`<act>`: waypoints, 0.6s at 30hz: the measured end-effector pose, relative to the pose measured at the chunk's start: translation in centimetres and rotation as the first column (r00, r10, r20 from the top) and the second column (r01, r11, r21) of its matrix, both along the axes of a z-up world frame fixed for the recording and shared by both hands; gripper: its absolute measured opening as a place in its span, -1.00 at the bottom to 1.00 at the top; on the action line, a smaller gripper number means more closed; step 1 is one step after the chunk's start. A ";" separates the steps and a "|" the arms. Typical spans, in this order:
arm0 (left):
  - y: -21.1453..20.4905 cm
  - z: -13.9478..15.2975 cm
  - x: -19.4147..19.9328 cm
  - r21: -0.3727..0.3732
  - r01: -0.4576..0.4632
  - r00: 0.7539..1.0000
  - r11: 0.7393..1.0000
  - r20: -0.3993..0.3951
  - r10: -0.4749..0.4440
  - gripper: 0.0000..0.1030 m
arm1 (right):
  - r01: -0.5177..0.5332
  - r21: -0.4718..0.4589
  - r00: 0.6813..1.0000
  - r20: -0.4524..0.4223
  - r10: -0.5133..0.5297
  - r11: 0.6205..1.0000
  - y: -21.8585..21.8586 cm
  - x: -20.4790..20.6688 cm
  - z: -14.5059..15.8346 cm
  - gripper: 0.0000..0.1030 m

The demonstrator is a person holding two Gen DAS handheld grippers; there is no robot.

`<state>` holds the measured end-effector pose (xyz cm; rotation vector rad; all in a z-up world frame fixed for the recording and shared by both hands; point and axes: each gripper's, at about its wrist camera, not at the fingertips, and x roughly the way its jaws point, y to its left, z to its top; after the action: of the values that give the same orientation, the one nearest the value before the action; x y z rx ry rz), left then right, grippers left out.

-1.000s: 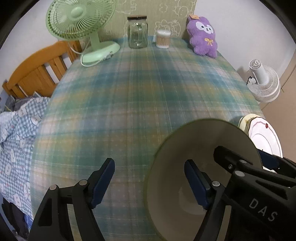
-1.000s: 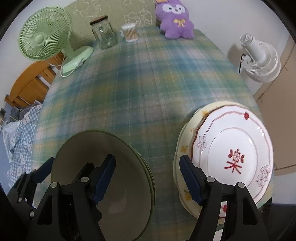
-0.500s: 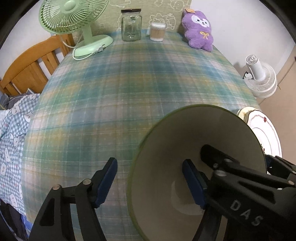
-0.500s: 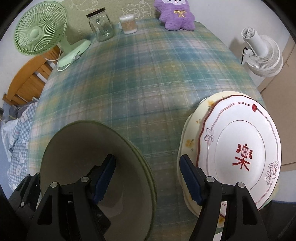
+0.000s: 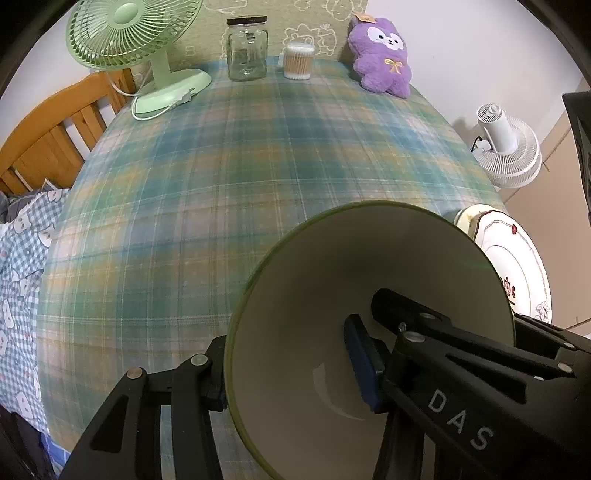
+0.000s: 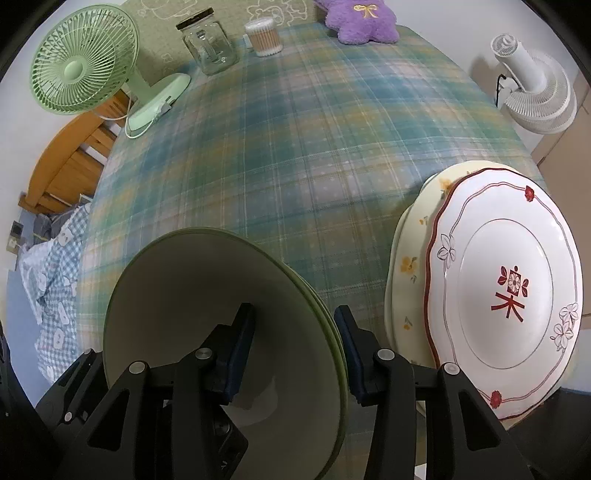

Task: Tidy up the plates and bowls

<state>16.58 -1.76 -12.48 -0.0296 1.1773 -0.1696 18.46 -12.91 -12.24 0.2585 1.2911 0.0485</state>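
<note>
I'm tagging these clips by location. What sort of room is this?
Probably a bedroom at home: a wooden bed frame with checked bedding stands beside the plaid-covered table, which holds a purple plush toy and a green desk fan.

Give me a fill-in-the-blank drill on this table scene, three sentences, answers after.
1. The jaws of the left gripper and the right gripper both straddle the rim of the green ____.
2. The red-trimmed plate lies on top of a ____ plate with yellow flowers.
3. The glass jar stands between the green fan and the tub of ____.

Answers: bowl; cream; cotton swabs
</note>
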 end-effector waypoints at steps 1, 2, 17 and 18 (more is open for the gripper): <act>0.0 0.0 -0.1 -0.003 -0.002 1.000 1.000 0.000 0.002 0.00 | 0.003 0.000 1.000 0.000 -0.003 1.000 0.0 0.0 0.0 -0.07; 0.0 0.0 -0.1 -0.004 -0.004 1.000 1.000 -0.003 0.004 0.00 | 0.005 0.000 1.000 -0.001 -0.005 1.000 0.0 0.0 0.0 -0.07; 1.2 3.4 -0.7 -0.027 -0.002 0.999 1.000 0.034 0.003 0.00 | 0.031 -0.012 0.998 0.056 -0.030 0.999 0.7 -0.8 3.9 -0.06; 1.3 3.8 -0.8 -0.028 0.003 0.999 1.000 0.039 -0.002 0.00 | 0.038 -0.013 0.997 0.063 -0.038 0.999 0.8 -1.0 4.4 -0.06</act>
<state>15.80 -0.50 -8.64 -0.0495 1.1356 -0.1877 17.49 -12.16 -7.80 0.2677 1.2237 0.0151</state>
